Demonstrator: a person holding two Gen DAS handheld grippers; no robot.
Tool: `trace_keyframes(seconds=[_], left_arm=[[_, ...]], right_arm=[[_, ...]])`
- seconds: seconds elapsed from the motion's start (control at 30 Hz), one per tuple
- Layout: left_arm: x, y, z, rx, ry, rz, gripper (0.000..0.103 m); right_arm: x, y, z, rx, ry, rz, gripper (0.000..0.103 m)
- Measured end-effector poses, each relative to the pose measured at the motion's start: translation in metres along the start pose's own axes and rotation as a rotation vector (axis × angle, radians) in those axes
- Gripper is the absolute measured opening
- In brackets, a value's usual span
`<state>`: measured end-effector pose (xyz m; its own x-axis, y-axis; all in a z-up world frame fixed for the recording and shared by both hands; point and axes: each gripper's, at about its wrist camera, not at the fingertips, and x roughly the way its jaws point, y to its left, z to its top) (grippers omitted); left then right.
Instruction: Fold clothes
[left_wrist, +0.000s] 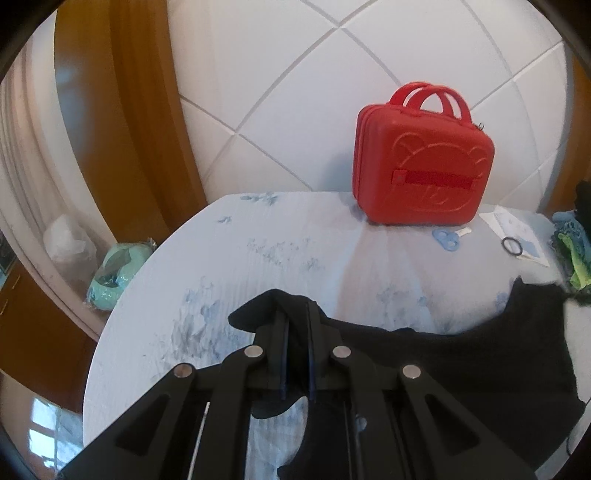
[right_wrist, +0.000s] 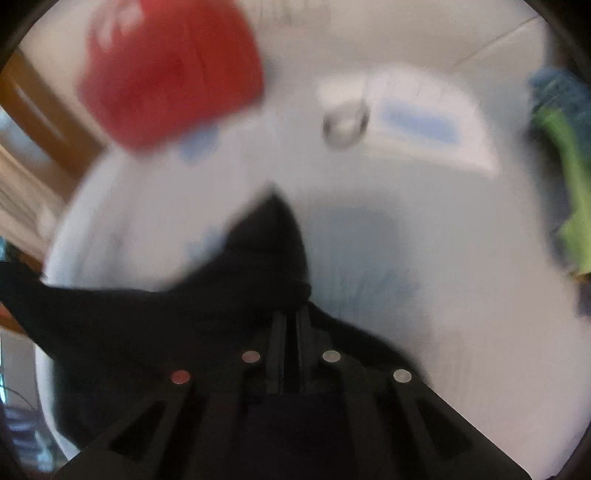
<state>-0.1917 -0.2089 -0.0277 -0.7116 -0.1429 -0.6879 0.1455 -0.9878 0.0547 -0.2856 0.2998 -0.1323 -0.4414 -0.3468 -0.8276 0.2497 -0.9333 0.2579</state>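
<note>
Bed sheet (left_wrist: 258, 236) w/ black garment (left_wrist: 461, 354); left tool (left_wrist: 297, 314) & right tool (right_wrist: 290, 314) both clamped on it

Garment (left_wrist: 443, 354): plain black. Bed sheet (left_wrist: 258, 236): pale blue-white with faint blue floral print. Case (left_wrist: 423, 162): solid red, embossed bear face. Headboard (left_wrist: 295, 92): white, diamond-quilted. Ring (left_wrist: 512, 246): black. Clothing at the edge (left_wrist: 576, 258): green and blue.

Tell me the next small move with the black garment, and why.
Probably lift both ends a little and draw them apart. The left gripper and right gripper are each shut on a corner of the black garment, which sags between them on the bed, so stretching would flatten it for folding.
</note>
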Motion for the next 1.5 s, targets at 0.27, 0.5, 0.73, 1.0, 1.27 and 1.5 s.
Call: trace_keyframes(seconds=[0.27, 0.5, 0.73, 1.0, 1.27, 1.5], left_arm=[[0.065, -0.029, 0.068, 0.013, -0.049, 0.015, 0.008], [0.119, -0.036, 0.071, -0.035, 0.176, -0.098, 0.086], [0.057, -0.019, -0.041, 0.013, 0.342, -0.112, 0.086], [0.012, 0.005, -0.174, -0.09, 0.46, -0.074, 0.086], [0.031, 0.019, -0.19, -0.214, 0.379, -0.02, 0.082], [0.059, -0.003, -0.184, -0.169, 0.388, 0.002, 0.073]], right_arm=[[-0.085, -0.002, 0.066, 0.0, -0.31, -0.07, 0.005], [-0.042, -0.011, 0.085, 0.081, -0.211, -0.088, 0.032], [-0.08, -0.04, -0.038, 0.116, -0.072, -0.097, 0.04], [-0.095, -0.081, -0.183, 0.309, 0.07, -0.095, 0.04], [-0.095, -0.085, -0.201, 0.377, 0.065, -0.045, 0.04], [-0.074, -0.068, -0.197, 0.334, 0.121, -0.107, 0.053]])
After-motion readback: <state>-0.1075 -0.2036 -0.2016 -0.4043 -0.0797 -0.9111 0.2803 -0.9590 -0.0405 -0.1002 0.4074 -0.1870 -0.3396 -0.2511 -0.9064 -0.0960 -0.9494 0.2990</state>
